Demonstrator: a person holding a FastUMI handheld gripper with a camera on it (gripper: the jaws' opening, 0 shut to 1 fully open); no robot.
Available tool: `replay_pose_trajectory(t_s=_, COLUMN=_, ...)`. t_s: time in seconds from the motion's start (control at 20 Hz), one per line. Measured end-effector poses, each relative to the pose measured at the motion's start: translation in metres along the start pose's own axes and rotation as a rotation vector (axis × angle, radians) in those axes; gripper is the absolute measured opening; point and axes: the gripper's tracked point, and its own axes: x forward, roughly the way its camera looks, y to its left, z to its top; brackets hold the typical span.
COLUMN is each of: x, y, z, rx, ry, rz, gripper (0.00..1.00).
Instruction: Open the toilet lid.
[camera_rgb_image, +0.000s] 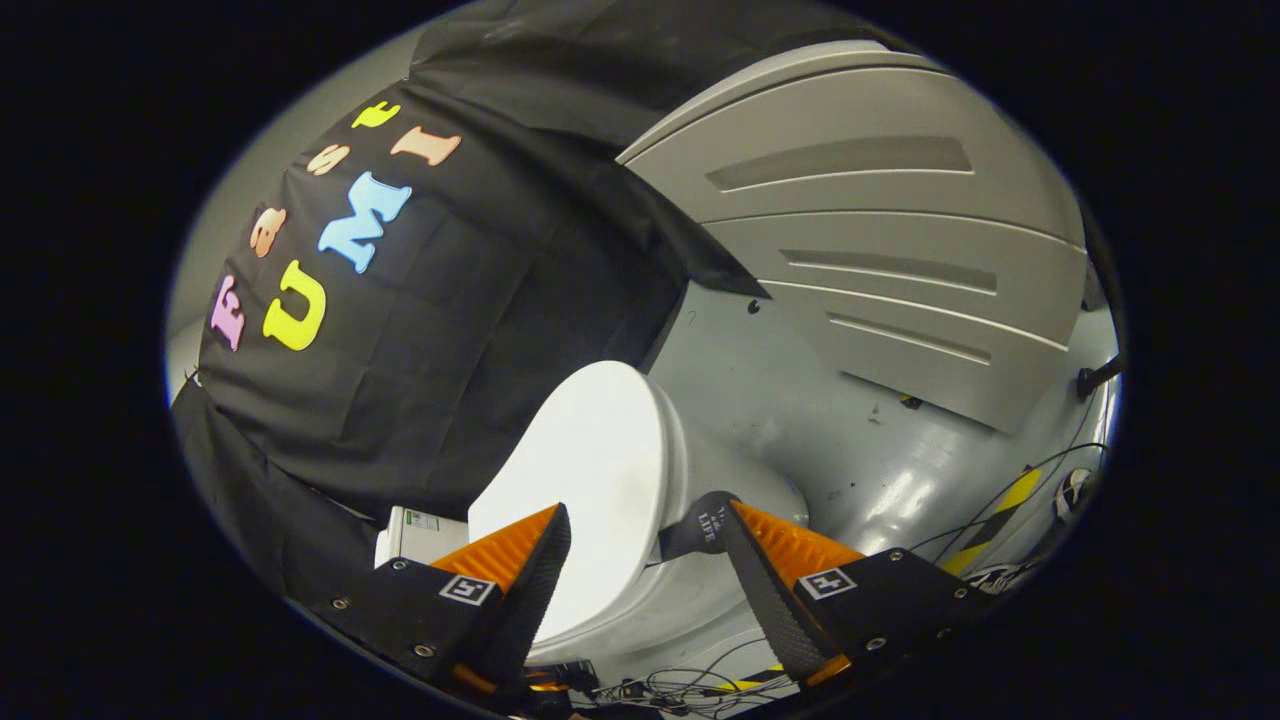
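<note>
A white toilet (735, 480) stands on the grey floor, tilted in my view. Its smooth white lid (590, 460) lies down flat on the bowl. A black strap (700, 528) hangs at the lid's front rim. My gripper (648, 550) is open, its orange-and-black fingers (530, 560) spread to either side of the lid's front edge. The left finger lies over the lid's top face. The right finger sits beside the strap on the bowl side. Neither finger visibly presses on the lid.
Black cloth (430, 330) hangs behind the toilet. A grey ribbed panel (880, 250) stands beyond the grey floor (800, 400). A white box (415, 535) sits by the toilet's back. Loose cables (680, 690) lie below the fingers, and yellow-black tape (1005, 505) marks the floor.
</note>
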Motion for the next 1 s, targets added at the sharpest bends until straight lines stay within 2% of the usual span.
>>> replay_pose_trajectory(t_s=0.3, x=0.016, y=-0.017, z=-0.012, rx=0.071, ry=0.042, rz=0.006, gripper=0.94)
replay_pose_trajectory(t_s=0.5, x=0.030, y=-0.026, z=-0.015, rx=0.119, ry=0.065, rz=0.012, gripper=0.89)
replay_pose_trajectory(t_s=0.65, x=0.031, y=-0.024, z=-0.017, rx=0.161, ry=0.078, rz=0.040, gripper=0.79)
replay_pose_trajectory(t_s=1.0, x=0.046, y=-0.032, z=-0.021, rx=0.111, ry=0.090, rz=0.038, gripper=0.47)
